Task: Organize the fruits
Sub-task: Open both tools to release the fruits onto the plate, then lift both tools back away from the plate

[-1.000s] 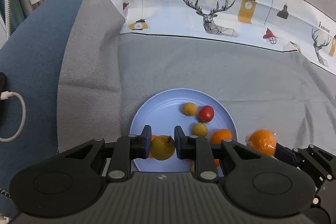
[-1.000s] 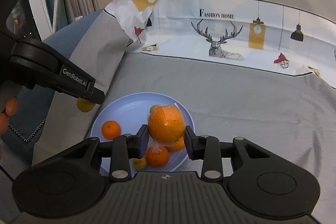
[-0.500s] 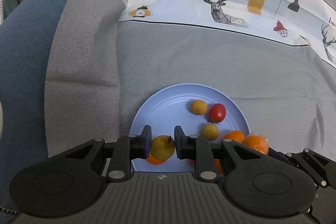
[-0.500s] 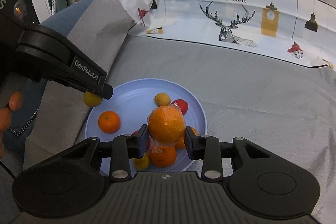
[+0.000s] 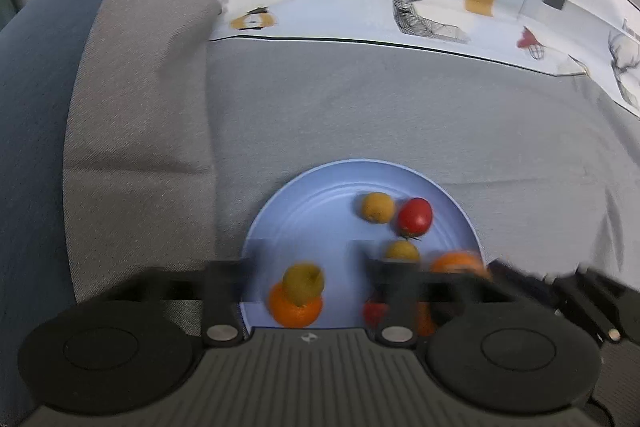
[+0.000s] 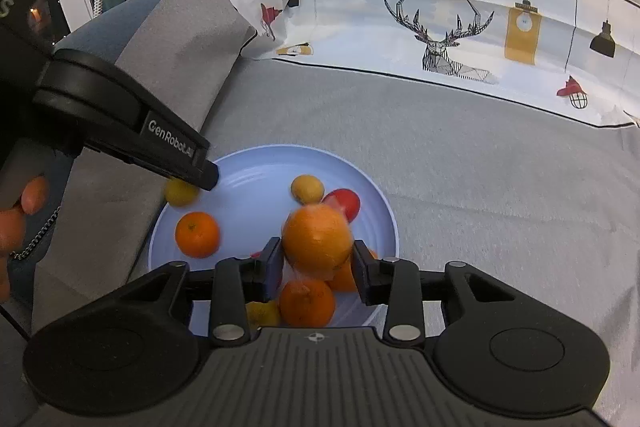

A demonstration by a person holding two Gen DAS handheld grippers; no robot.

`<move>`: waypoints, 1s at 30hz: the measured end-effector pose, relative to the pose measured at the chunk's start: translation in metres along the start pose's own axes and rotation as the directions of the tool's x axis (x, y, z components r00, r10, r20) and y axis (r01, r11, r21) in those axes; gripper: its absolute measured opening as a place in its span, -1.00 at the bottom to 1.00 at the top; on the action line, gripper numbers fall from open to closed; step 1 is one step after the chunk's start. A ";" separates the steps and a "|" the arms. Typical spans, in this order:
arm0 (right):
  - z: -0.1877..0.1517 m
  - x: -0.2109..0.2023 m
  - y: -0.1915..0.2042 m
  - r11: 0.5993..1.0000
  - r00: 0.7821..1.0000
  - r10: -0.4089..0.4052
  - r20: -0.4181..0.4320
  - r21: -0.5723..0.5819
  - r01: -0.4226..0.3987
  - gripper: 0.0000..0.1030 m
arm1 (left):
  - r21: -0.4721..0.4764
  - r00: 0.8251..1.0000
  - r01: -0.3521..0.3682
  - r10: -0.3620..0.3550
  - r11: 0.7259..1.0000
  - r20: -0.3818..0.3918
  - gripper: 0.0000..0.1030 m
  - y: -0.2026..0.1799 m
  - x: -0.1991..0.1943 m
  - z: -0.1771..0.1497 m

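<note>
Pinching the plastic-wrapped orange (image 6: 316,237) at its widest girth, the right tool (image 6: 316,269) hangs over the blue plate (image 6: 248,203) — slick film, firm round fruit. At the plate's 9 o'clock, the left tool (image 5: 306,263) stands spread, a small yellow-green fruit (image 5: 303,284) loose between its blurred fingers.

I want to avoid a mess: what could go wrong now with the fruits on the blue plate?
1. The small yellow fruit lies free at the rim of the plate under the open left gripper; it may roll off onto the cloth.
2. The right gripper holds the wrapped orange above piled oranges; dropped there, it could knock them off.
</note>
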State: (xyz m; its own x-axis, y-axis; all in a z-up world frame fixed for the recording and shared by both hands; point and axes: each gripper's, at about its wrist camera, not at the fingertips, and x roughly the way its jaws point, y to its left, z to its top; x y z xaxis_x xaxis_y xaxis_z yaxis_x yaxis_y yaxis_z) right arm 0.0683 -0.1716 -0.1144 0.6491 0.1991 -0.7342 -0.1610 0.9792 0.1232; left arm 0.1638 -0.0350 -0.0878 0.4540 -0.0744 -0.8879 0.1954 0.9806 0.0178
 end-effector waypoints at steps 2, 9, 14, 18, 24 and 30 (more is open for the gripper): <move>0.000 0.000 0.001 1.000 1.000 0.010 -0.006 -0.016 -0.010 0.60 | -0.008 0.997 -0.018 0.019 1.000 0.071 0.99 0.000 -0.010 -0.004; -0.011 -0.022 0.007 0.996 0.999 -0.028 0.019 -0.079 0.030 0.85 | 0.032 0.999 -0.038 0.037 0.999 0.029 0.99 -0.004 -0.027 -0.020; -0.022 -0.045 0.009 0.998 0.998 -0.060 0.018 -0.036 0.060 0.90 | 0.002 0.998 -0.054 0.054 0.999 0.015 0.99 0.000 -0.046 -0.035; -0.031 -0.069 0.011 0.995 0.995 -0.098 0.030 0.023 0.098 0.94 | -0.024 0.997 -0.071 0.071 0.997 0.009 0.99 0.005 -0.065 -0.049; -0.044 -0.101 0.018 0.981 0.980 -0.184 0.077 0.083 0.178 0.99 | -0.030 0.995 -0.101 0.102 0.994 0.020 0.99 0.009 -0.092 -0.073; -0.056 -0.123 0.026 0.973 0.971 -0.216 0.100 0.104 0.206 0.99 | -0.031 0.990 -0.120 0.122 0.992 0.076 0.99 0.008 -0.120 -0.093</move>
State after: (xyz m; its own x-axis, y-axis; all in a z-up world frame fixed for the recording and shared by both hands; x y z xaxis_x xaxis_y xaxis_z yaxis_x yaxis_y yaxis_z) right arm -0.0574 -0.1724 -0.0587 0.7393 -0.0142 -0.6732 0.0541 0.9978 0.0384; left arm 0.0300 -0.0010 -0.0240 0.5394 0.0325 -0.8414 0.1120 0.9876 0.1099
